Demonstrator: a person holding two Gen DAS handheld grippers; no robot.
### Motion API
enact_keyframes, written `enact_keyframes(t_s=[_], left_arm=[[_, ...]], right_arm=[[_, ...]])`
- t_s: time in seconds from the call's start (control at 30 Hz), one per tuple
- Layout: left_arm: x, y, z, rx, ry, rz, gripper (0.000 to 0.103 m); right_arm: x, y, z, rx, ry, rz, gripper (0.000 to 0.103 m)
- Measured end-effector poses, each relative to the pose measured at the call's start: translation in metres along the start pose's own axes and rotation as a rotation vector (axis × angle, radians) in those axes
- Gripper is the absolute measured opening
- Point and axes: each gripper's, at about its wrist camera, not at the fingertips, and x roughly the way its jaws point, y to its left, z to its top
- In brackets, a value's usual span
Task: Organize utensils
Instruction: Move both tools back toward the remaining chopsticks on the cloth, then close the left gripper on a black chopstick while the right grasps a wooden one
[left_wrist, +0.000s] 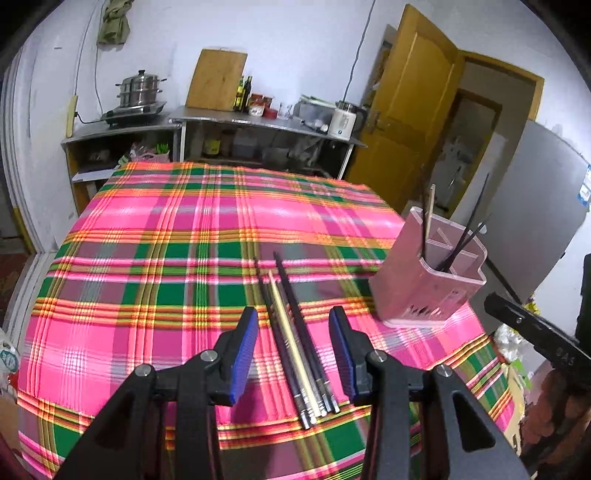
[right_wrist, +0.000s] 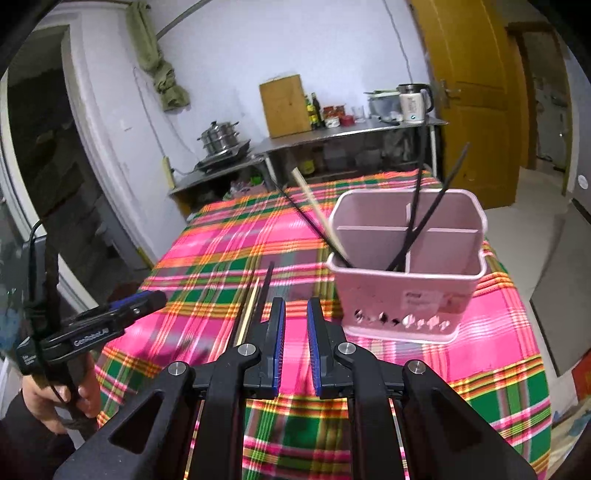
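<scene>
Several chopsticks, dark ones and a pale one, lie side by side on the plaid tablecloth. My left gripper is open and hovers above them, one pad on each side. A pink divided utensil holder stands to the right with several chopsticks upright in it. In the right wrist view the holder is just ahead to the right. My right gripper has its jaws close together with a narrow gap and nothing between them. The loose chopsticks lie to its left.
The left gripper body and the hand holding it show at the left of the right wrist view. Steel counters with a steamer pot, cutting board and kettle stand behind the table. A yellow door is open at the right.
</scene>
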Motion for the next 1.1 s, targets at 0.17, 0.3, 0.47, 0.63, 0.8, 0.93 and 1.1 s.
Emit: enact_keyframes(t_s=[0.17,0.3,0.47,0.63,0.8,0.93,1.1], left_arm=[[0.022,0.007,-0.009,-0.013,0.046,0.016,0.042],[0.045,0.012,-0.014,-0.021,0.090,0.027,0.042],[0.075,0.019,-0.016,-0.028,0.132,0.045,0.042],[0.098,0.021,-0.018,-0.013,0.163,0.064,0.041],[0.113,0.022,-0.020,-0.009,0.183,0.079,0.041],[0.117,0.020,-0.021,0.004,0.182,0.091,0.042],[0.122,0.015,-0.019,0.029,0.177,0.119,0.042]], right_arm=[[0.019,0.010,-0.010,-0.022,0.048,0.020,0.012],[0.034,0.014,-0.017,-0.031,0.086,0.034,0.012],[0.053,0.017,-0.024,-0.039,0.126,0.042,0.012],[0.067,0.019,-0.028,-0.039,0.154,0.045,0.012],[0.077,0.019,-0.029,-0.038,0.173,0.047,0.012],[0.083,0.018,-0.029,-0.036,0.182,0.048,0.012],[0.086,0.016,-0.030,-0.034,0.189,0.049,0.012]])
